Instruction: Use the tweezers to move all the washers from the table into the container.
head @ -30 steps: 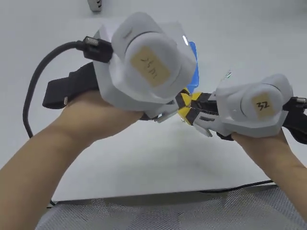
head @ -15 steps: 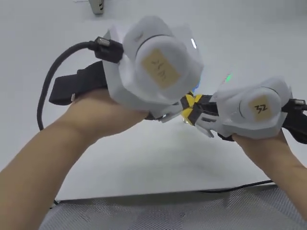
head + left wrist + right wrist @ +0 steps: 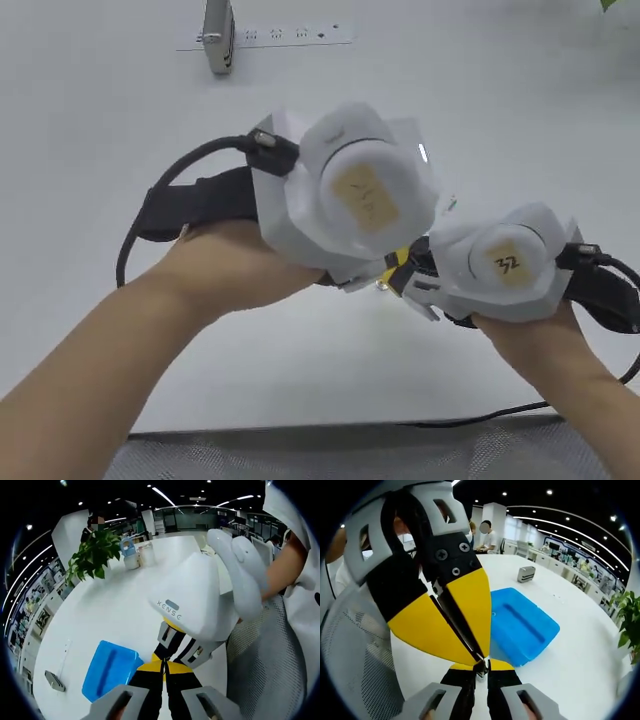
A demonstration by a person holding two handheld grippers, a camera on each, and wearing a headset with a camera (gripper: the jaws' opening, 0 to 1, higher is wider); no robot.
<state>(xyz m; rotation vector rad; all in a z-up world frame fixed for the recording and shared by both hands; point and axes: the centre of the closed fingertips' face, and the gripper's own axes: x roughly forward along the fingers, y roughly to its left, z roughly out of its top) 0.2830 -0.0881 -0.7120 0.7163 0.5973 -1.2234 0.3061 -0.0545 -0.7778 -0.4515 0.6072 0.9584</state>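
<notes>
My two grippers meet tip to tip over the white table (image 3: 300,370). The left gripper (image 3: 392,266) is the large white one in the middle, and the right gripper (image 3: 410,276) carries the label 32. Thin dark tweezers (image 3: 460,627) run between the left gripper's yellow pads (image 3: 435,627), which are shut on them. The tweezers' end sits in my right gripper (image 3: 481,671), whose yellow-tipped jaws are closed around it. Beyond the jaws lies the blue container (image 3: 522,625), also seen beside my left gripper (image 3: 164,669) as a blue container (image 3: 110,667).
A white power strip (image 3: 265,38) and a small grey box (image 3: 218,35) lie at the table's far side. A potted plant (image 3: 92,555) stands further off. The table's near edge (image 3: 300,425) borders a mesh chair. Black cables trail from both grippers.
The grippers stay joined at the tips. The whole picture has shifted, so they sit lower and further right in it. The blue edge behind the left gripper is now covered.
</notes>
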